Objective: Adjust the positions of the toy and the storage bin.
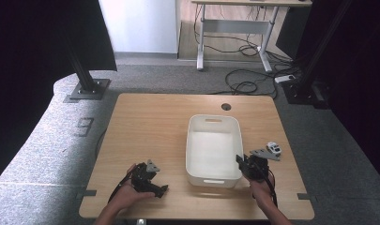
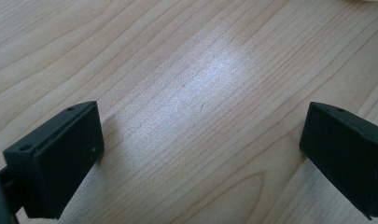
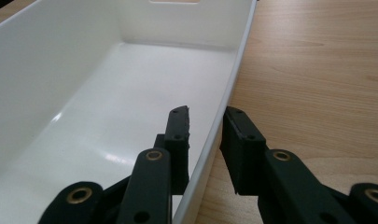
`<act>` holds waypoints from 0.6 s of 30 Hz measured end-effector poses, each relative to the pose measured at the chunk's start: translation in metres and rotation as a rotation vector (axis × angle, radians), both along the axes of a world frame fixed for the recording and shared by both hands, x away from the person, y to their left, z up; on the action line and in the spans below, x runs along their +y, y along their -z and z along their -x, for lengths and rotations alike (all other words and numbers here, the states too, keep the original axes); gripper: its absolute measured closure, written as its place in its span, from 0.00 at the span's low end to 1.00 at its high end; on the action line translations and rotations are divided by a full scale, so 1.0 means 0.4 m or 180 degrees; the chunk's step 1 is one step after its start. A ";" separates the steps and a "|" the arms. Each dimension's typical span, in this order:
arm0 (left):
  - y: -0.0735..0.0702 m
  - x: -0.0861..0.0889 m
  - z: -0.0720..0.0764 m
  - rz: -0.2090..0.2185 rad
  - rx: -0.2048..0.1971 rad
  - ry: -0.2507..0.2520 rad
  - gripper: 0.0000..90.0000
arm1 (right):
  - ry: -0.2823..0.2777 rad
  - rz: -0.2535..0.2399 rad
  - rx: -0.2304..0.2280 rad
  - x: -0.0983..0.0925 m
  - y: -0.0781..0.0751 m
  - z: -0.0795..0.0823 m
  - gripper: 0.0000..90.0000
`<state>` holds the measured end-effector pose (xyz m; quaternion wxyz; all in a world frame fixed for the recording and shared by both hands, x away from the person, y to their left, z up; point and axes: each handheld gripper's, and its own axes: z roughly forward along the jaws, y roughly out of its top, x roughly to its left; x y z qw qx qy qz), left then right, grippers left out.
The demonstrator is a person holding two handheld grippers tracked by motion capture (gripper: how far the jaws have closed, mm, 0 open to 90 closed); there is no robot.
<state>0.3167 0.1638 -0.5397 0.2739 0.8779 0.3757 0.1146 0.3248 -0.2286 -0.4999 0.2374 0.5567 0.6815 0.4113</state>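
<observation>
A white plastic bin (image 1: 212,118) stands right of the table's middle, and nothing lies in it. My right gripper (image 1: 241,161) is at the near end of its right wall. In the right gripper view the right gripper (image 3: 207,140) straddles that wall, one jaw inside the bin (image 3: 84,107) and one outside, shut on the rim. My left gripper (image 1: 159,190) rests near the table's front left, held in a hand. Seen from its own camera, the left gripper (image 2: 200,154) is open, jaws wide apart over bare wood.
The wooden table (image 1: 145,126) has a round cable hole (image 1: 226,107) behind the bin. A small white item (image 1: 273,148) sits by the right gripper's grey plate. Black frame posts (image 1: 87,79) stand on the carpet beyond the table.
</observation>
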 end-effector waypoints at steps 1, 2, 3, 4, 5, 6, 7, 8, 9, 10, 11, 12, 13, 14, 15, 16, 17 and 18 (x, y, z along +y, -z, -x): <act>0.000 0.000 0.000 0.0000 0.0000 0.0000 0.00 | -0.0003 0.0001 -0.0006 0.001 0.000 -0.001 0.80; 0.000 0.000 0.000 -0.0001 0.0000 0.0001 0.00 | -0.0013 -0.0001 -0.0010 0.002 0.001 -0.002 0.80; 0.000 0.000 0.000 0.0000 0.0000 0.0000 0.00 | -0.0015 0.0001 -0.0010 0.002 0.001 -0.003 0.80; 0.000 0.000 0.000 0.0000 0.0000 0.0000 0.00 | -0.0020 0.0008 -0.0010 0.003 0.001 -0.003 0.80; 0.000 0.000 0.000 0.0000 0.0000 0.0001 0.00 | -0.0025 0.0010 -0.0011 0.004 0.001 -0.004 0.80; 0.000 0.000 0.000 0.0000 0.0000 0.0000 0.00 | -0.0024 0.0009 -0.0009 0.004 0.001 -0.004 0.80; 0.000 0.000 0.000 -0.0001 0.0001 0.0001 0.00 | -0.0027 0.0007 -0.0010 0.005 0.001 -0.005 0.80; 0.000 0.000 0.000 0.0000 0.0000 0.0000 0.00 | -0.0028 0.0007 -0.0012 0.005 0.001 -0.005 0.80; 0.000 0.000 0.000 0.0000 0.0000 0.0000 0.00 | -0.0033 0.0007 -0.0013 0.006 0.001 -0.006 0.80; 0.000 0.000 0.000 -0.0001 0.0000 0.0000 0.00 | -0.0035 0.0006 -0.0012 0.006 0.001 -0.006 0.80; 0.000 0.000 0.000 0.0000 0.0001 0.0001 0.00 | -0.0033 0.0000 -0.0015 0.007 0.002 -0.007 0.80; 0.000 0.000 0.000 0.0000 0.0000 0.0000 0.00 | -0.0030 -0.0007 -0.0014 0.008 0.002 -0.007 0.80; 0.000 0.000 0.000 0.0000 0.0000 0.0000 0.00 | -0.0032 -0.0013 -0.0009 0.009 0.002 -0.008 0.80; 0.000 0.000 0.000 0.0000 0.0000 0.0001 0.00 | -0.0030 -0.0010 -0.0008 0.009 0.002 -0.008 0.80; 0.000 0.000 0.000 0.0000 0.0000 0.0001 0.00 | -0.0034 -0.0006 -0.0011 0.011 0.002 -0.009 0.80; 0.000 0.000 0.000 0.0001 -0.0001 0.0000 0.00 | -0.0038 -0.0010 -0.0015 0.012 0.002 -0.010 0.80; 0.000 0.000 0.000 0.0001 -0.0001 0.0000 0.00 | -0.0042 -0.0006 -0.0018 0.013 0.002 -0.010 0.80; 0.000 0.000 0.000 0.0001 0.0000 0.0001 0.00 | -0.0043 -0.0002 -0.0020 0.015 0.002 -0.011 0.79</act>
